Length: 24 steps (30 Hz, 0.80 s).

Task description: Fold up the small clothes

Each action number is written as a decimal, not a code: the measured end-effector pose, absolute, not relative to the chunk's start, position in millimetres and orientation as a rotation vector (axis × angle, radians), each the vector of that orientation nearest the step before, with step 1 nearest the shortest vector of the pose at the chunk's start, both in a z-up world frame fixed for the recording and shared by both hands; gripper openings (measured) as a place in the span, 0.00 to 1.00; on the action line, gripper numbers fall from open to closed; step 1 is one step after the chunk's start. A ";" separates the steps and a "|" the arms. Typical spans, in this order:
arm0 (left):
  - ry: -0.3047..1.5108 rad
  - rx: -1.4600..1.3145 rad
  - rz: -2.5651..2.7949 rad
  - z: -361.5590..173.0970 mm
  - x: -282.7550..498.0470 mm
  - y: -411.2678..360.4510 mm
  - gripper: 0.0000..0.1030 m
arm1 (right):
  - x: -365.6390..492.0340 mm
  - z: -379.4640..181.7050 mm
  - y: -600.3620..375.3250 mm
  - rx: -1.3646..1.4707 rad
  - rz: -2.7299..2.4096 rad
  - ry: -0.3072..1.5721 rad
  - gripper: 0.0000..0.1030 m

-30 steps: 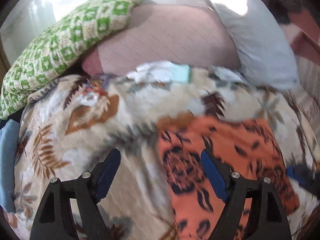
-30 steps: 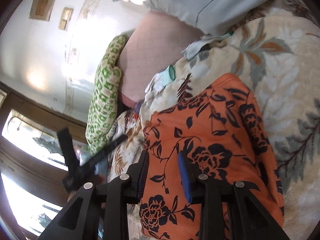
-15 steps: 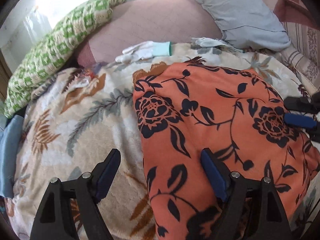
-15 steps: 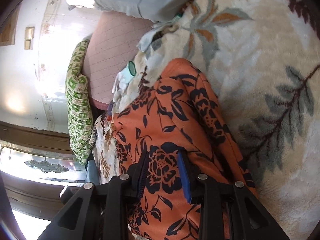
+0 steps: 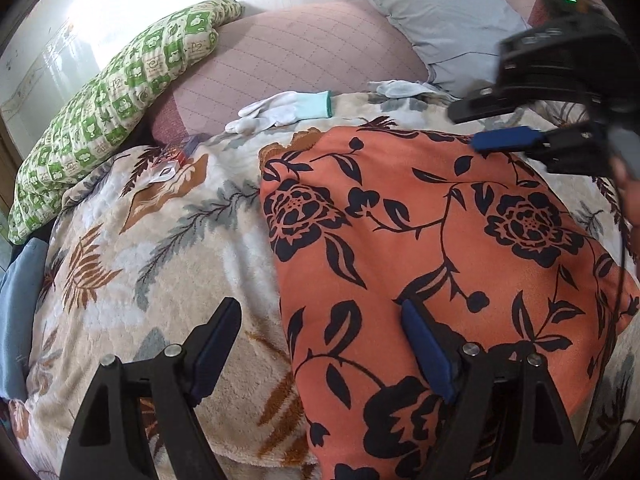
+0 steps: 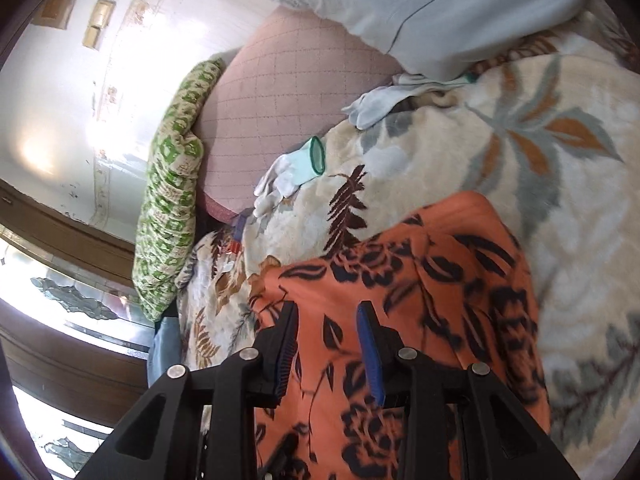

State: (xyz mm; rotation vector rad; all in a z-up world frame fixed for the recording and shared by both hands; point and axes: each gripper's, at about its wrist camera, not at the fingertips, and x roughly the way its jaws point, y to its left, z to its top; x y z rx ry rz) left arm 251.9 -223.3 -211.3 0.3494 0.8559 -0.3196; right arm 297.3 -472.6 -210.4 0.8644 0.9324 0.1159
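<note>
An orange cloth with black flowers (image 5: 420, 220) lies spread flat on a cream leaf-patterned blanket (image 5: 160, 260). My left gripper (image 5: 318, 312) is open wide low over the cloth's near left edge, one finger over the blanket and the other over the cloth. My right gripper (image 5: 472, 128) hovers at the cloth's far right corner, held by a hand at the frame's edge. In the right wrist view its jaws (image 6: 327, 312) stand partly apart above the orange cloth (image 6: 420, 280), with nothing pinched between them.
Two white gloves (image 5: 280, 110) (image 5: 396, 88) lie at the blanket's far edge. Behind them sit a pink quilted cushion (image 5: 288, 56), a green patterned pillow (image 5: 112, 100) and a grey pillow (image 5: 440, 12). A blue cloth (image 5: 16, 300) hangs at the left edge.
The left gripper moved in over the cloth's left edge, then held still. The right gripper slid along the cloth toward its far corner. Neither gripper's opening changed.
</note>
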 end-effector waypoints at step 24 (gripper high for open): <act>0.864 0.401 -0.274 -213.1 248.2 -228.5 0.82 | 280.1 -201.9 -464.1 0.829 0.095 1.026 0.35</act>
